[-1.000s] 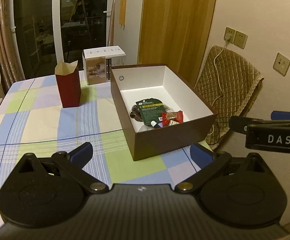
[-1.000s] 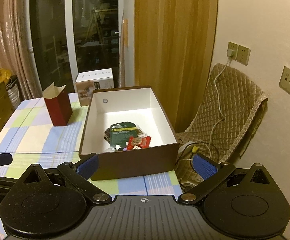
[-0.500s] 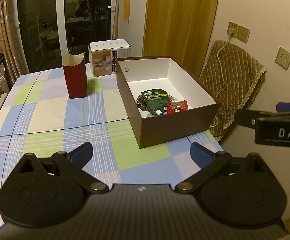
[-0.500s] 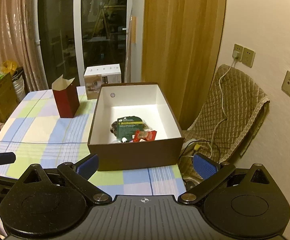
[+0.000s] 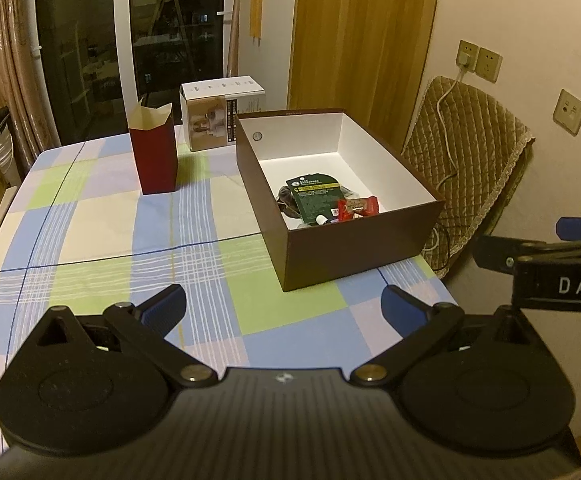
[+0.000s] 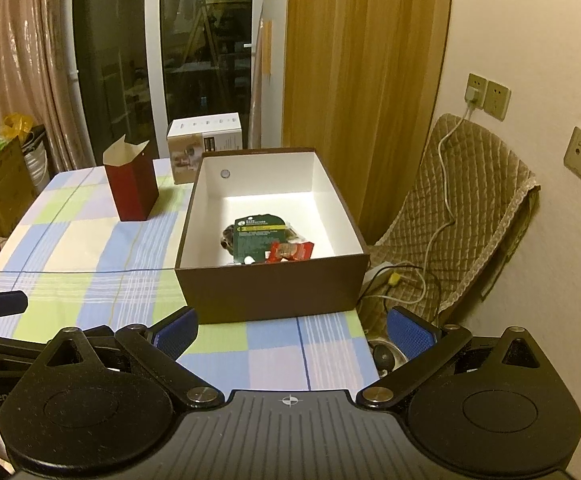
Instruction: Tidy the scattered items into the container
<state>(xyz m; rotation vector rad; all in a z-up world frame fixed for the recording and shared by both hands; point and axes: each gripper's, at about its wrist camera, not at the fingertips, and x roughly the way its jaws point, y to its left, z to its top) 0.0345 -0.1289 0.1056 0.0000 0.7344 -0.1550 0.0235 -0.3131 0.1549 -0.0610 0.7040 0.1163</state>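
The tidying looks about finished: the green packet (image 6: 259, 232), the red wrapper (image 6: 290, 251) and some smaller bits lie in the brown box (image 6: 270, 294) at the desk's (image 5: 102, 236) right edge, and only an open red carton (image 5: 153, 160) and a white box (image 5: 220, 118) stand on the checked cloth. Both the left tool (image 5: 283, 306) and right tool (image 6: 292, 332) are spread wide and empty. Compared with a second ago, both have drawn back, so the box sits farther off.

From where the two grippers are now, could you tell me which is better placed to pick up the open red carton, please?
Left, probably. The red carton stands left of the brown box, with bare tablecloth between it and the left gripper. The right gripper faces the box head-on. Both jaws are open and empty.
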